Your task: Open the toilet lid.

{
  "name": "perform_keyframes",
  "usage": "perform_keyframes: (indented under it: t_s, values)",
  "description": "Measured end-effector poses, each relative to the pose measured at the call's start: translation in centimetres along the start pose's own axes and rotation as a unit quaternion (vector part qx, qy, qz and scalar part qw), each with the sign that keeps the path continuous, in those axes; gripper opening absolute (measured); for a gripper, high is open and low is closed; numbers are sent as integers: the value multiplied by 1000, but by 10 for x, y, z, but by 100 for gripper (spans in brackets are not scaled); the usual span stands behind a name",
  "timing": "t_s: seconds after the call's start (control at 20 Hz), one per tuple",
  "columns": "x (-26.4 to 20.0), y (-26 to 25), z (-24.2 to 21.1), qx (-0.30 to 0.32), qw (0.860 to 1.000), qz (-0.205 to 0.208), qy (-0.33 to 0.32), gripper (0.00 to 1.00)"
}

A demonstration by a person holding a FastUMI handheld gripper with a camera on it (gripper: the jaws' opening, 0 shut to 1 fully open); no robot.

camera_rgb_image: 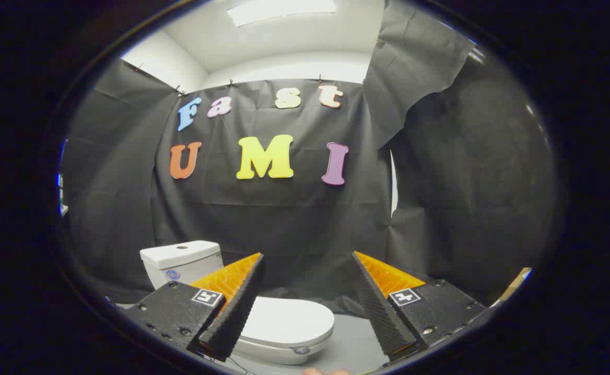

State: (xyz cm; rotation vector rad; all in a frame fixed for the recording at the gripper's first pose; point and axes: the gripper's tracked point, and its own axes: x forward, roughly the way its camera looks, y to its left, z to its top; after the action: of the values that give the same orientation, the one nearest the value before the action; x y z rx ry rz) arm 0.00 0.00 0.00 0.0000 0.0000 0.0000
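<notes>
1. Your gripper (307, 258) sits nearest the camera, its two fingers spread wide apart with nothing between the pads; neither finger touches anything.
2. Each finger body carries a small square marker tag on its upper face (left one at the inner corner, right one likewise).
3. Toilet lid (284, 317) lies flat and closed on the bowl, just ahead of and below your fingers, nearer the left finger, which overlaps its left edge in view. Contact between that finger and the lid: none that you can confirm.
4. Toilet bowl (279, 354) shows as a white rim under the lid, with a small round fitting on its front right side.
5. Toilet tank (180, 260) stands upright behind the lid, beyond the left finger, with a button on its top and a small round sticker on its front.
6. Grey floor (354, 341) runs to the right of the bowl, between your fingers.
7. Black cloth wall (294, 229) hangs behind the toilet; above it, white ceiling with a light panel (281, 10).
</notes>
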Motion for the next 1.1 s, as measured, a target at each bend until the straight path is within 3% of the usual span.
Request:
perform_keyframes:
  t_s: [1.1]
  values:
    - [1, 5, -5, 8, 1000, 4, 9, 100]
